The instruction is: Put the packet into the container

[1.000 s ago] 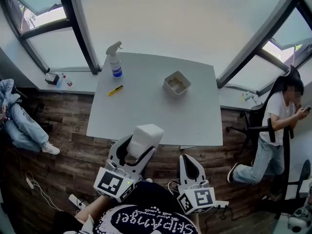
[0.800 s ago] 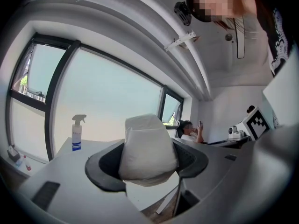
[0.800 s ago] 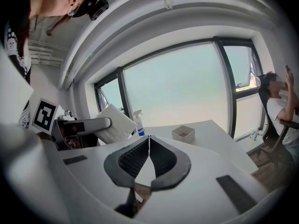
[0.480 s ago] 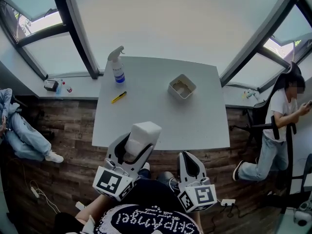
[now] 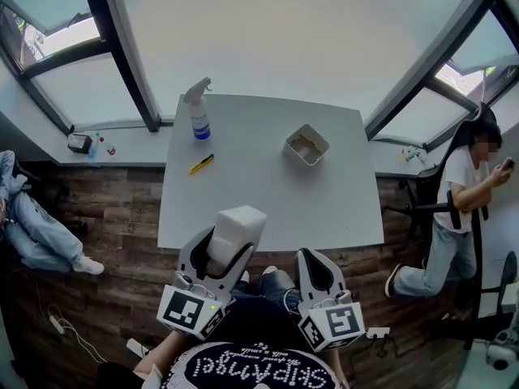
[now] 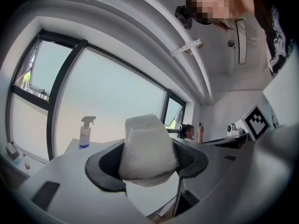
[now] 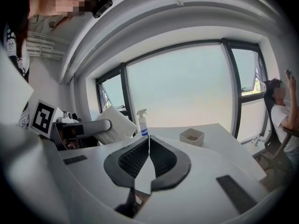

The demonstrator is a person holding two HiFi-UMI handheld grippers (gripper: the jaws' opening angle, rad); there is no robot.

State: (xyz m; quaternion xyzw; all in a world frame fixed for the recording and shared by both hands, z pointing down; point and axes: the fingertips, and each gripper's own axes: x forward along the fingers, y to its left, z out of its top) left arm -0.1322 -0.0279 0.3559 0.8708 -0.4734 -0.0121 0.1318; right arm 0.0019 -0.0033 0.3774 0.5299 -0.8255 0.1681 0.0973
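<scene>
I am still clamping the packet [image 5: 238, 227] in my left gripper [image 5: 231, 254] at 6 o'clock of the surface [image 5: 268, 185]; my right gripper [image 5: 315, 259] is staying closed, empty.

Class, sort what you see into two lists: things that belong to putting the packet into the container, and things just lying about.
Belongs to the job:
- white packet, clamped in the left gripper
- container on the table
- right gripper, shut and empty

Just lying about:
- spray bottle
- yellow pen-like tool
</scene>
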